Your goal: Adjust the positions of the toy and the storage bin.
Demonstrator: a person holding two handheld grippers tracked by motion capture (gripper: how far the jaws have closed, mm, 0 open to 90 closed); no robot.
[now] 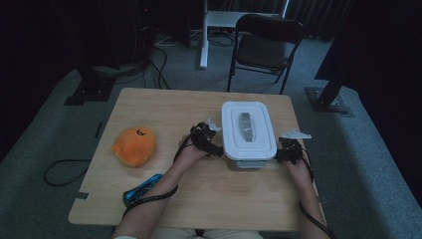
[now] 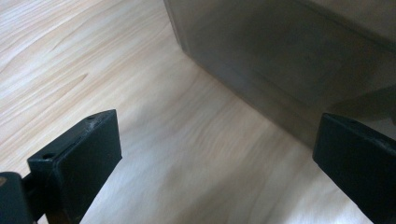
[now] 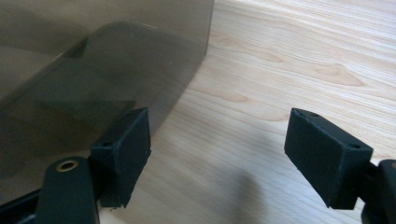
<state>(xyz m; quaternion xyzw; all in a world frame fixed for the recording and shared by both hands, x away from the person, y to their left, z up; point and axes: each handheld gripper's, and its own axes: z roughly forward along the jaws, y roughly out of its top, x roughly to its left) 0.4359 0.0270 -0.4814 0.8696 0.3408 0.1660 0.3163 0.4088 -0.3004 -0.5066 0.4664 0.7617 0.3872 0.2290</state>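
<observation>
Right now the box (image 1: 248, 133), a clear tub with a white lid (image 1: 234, 127) and a grey handle (image 1: 246, 124) set into it, stands on the table (image 1: 164, 107) a little right of the middle, its near clasp facing the person. The left gripper (image 1: 213, 144) sits just beside the box's left wall, and the right gripper (image 1: 281, 149) just beside its right wall, so the box lies between the two. From the left gripper view, the jaws stand wide apart with bare wood between them, and the smoky wall of the box (image 2: 280, 60) runs past the right-hand jaw. From the right gripper view, the jaws are likewise spread and grasp nothing; the box wall (image 3: 102, 60) is close by the left-hand jaw, though I cannot tell whether it touches. Farther left on the table lies an orange plush toy (image 1: 134, 145), well apart from the box, and a blue object (image 1: 142, 190) rests near the front edge beside the person's left forearm (image 1: 149, 204).
</observation>
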